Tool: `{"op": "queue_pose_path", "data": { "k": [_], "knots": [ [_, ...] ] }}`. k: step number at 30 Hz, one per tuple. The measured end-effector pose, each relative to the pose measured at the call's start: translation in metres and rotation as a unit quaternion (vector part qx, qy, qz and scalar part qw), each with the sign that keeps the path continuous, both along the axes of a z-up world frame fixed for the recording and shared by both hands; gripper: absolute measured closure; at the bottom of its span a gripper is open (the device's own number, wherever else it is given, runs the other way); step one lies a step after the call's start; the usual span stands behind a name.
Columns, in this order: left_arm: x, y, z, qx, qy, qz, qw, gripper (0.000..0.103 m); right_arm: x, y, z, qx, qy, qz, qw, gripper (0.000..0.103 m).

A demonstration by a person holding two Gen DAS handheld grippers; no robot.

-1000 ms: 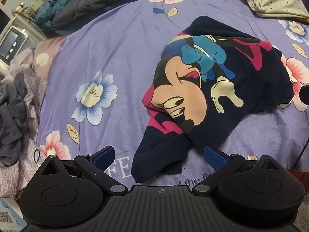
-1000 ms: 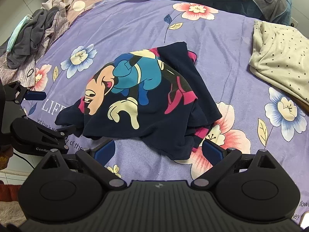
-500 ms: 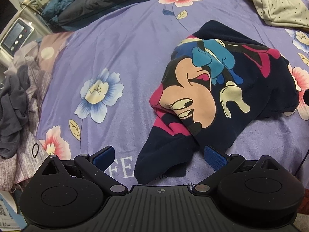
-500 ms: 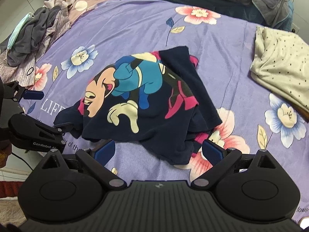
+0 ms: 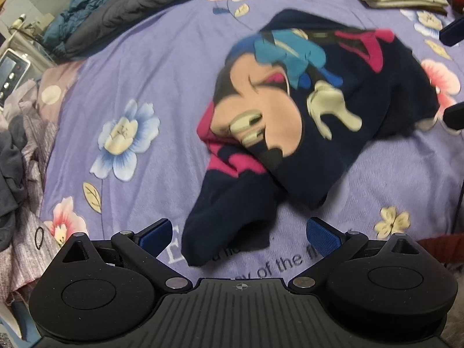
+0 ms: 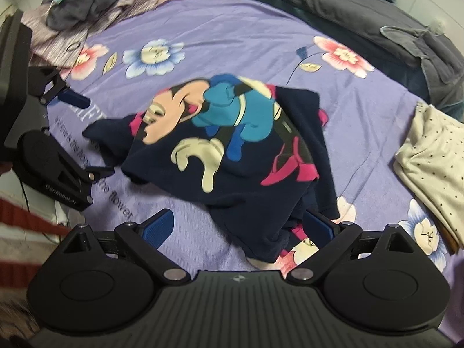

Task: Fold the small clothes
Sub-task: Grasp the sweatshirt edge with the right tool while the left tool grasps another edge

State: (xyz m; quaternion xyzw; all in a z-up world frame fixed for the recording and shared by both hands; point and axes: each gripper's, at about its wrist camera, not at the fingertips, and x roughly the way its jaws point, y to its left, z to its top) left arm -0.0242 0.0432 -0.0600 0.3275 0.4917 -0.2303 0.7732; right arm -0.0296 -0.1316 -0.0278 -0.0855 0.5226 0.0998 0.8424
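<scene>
Both tools, left tool (image 5: 237, 232) and right tool (image 6: 237, 223), gape wide and empty near the crumpled navy cartoon garment (image 6: 232, 156), mid-frame on the bed (image 6: 232, 43); pinching stacked layers could bunch it further

Black grippers (image 5: 238, 236), seemingly ribbed blue pads (image 5: 155, 233)

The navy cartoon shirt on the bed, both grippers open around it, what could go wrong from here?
1. The navy shirt lies crumpled, with a pink layer showing beneath. The left gripper, open over the bunched sleeve, might pinch several layers.
2. The right gripper is open at the overlapped hem, so it could lift the wrong edge.
3. Dragging may wrinkle the purple bedspread.
</scene>
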Motion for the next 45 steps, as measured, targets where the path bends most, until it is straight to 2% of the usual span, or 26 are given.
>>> {"op": "queue_pose_path", "data": {
  "k": [3,6,8,12,14,15,16,17,18,20,21,23,24,25,27,28,29,30,31,32,34,36,39,40,42,45],
  "knots": [
    [0.000,0.008,-0.012,0.012,0.011,-0.003,0.9999,0.000,-0.003,-0.001,-0.006,-0.016,0.001,0.007,1.000,0.009],
    [0.006,0.013,-0.018,0.006,0.017,-0.001,0.9998,0.000,-0.001,-0.010,-0.009,-0.010,-0.006,-0.006,1.000,0.009],
    [0.014,0.011,-0.025,0.010,0.019,0.004,0.9998,0.000,0.006,-0.016,-0.018,-0.009,0.007,-0.015,1.000,0.009],
    [0.031,0.004,-0.038,0.018,0.015,0.011,0.9997,0.000,0.020,-0.027,-0.037,0.012,0.027,-0.046,0.999,0.018],
    [0.038,0.000,-0.038,0.005,0.026,0.013,0.9996,0.000,0.027,-0.028,-0.049,0.019,0.047,-0.051,0.997,0.028],
    [0.041,-0.001,-0.037,-0.005,0.028,0.014,0.9995,0.000,0.029,-0.027,-0.055,0.018,0.058,-0.052,0.997,0.044],
    [0.043,-0.002,-0.036,-0.011,0.029,0.018,0.9994,0.000,0.032,-0.027,-0.059,0.020,0.070,-0.052,0.996,0.077],
    [0.046,-0.003,-0.034,-0.015,0.034,0.022,0.9991,0.000,0.033,-0.027,-0.058,0.035,0.078,-0.050,0.995,0.095],
    [0.049,-0.003,-0.031,-0.024,0.041,0.027,0.9985,0.004,0.034,-0.031,-0.049,0.067,0.073,-0.055,0.994,0.093],
    [0.057,0.001,-0.019,-0.049,0.049,0.041,0.9968,0.028,0.039,-0.046,-0.022,0.162,0.051,-0.077,0.982,0.094],
    [0.063,0.005,-0.011,-0.065,0.055,0.049,0.9951,0.032,0.044,-0.056,-0.006,0.215,0.041,-0.095,0.971,0.094],
    [0.081,0.016,0.009,-0.102,0.056,0.076,0.9903,0.040,0.054,-0.084,0.029,0.317,0.001,-0.126,0.940,0.094],
    [0.092,0.024,0.020,-0.120,0.050,0.092,0.9872,0.039,0.061,-0.098,0.046,0.354,-0.027,-0.136,0.925,0.094],
    [0.107,0.033,0.029,-0.136,0.045,0.111,0.9835,0.039,0.070,-0.111,0.062,0.370,-0.056,-0.146,0.916,0.094],
    [0.142,0.052,0.041,-0.168,0.049,0.167,0.9704,0.039,0.091,-0.135,0.083,0.367,-0.099,-0.172,0.909,0.094],
    [0.159,0.062,0.042,-0.183,0.052,0.194,0.9624,0.037,0.104,-0.145,0.088,0.353,-0.115,-0.183,0.910,0.094],
    [0.173,0.069,0.040,-0.190,0.055,0.212,0.9571,0.031,0.117,-0.152,0.090,0.329,-0.130,-0.198,0.914,0.094],
    [0.186,0.072,0.037,-0.190,0.061,0.218,0.9552,0.023,0.130,-0.159,0.088,0.305,-0.137,-0.219,0.917,0.092],
    [0.195,0.072,0.034,-0.185,0.061,0.220,0.9559,0.007,0.143,-0.164,0.082,0.291,-0.132,-0.232,0.919,0.087],
    [0.200,0.070,0.032,-0.177,0.051,0.221,0.9577,0.002,0.154,-0.166,0.074,0.277,-0.124,-0.239,0.922,0.085],
    [0.207,0.064,0.029,-0.144,0.019,0.221,0.9644,0.000,0.166,-0.162,0.061,0.219,-0.115,-0.266,0.932,0.057],
    [0.208,0.059,0.030,-0.120,0.007,0.217,0.9687,0.000,0.162,-0.154,0.048,0.189,-0.106,-0.270,0.938,0.056],
    [0.205,0.061,0.033,-0.128,0.008,0.203,0.9707,0.000,0.147,-0.138,0.027,0.186,-0.093,-0.242,0.948,0.035],
    [0.206,0.062,0.032,-0.134,0.016,0.202,0.9701,0.000,0.141,-0.133,0.021,0.172,-0.091,-0.234,0.953,0.032],
    [0.205,0.058,0.032,-0.154,0.033,0.207,0.9654,0.000,0.135,-0.127,0.008,0.140,-0.073,-0.222,0.962,0.032],
    [0.206,0.040,0.030,-0.199,0.066,0.218,0.9532,0.000,0.136,-0.131,-0.003,0.134,-0.047,-0.228,0.963,0.032]
  ]
}}
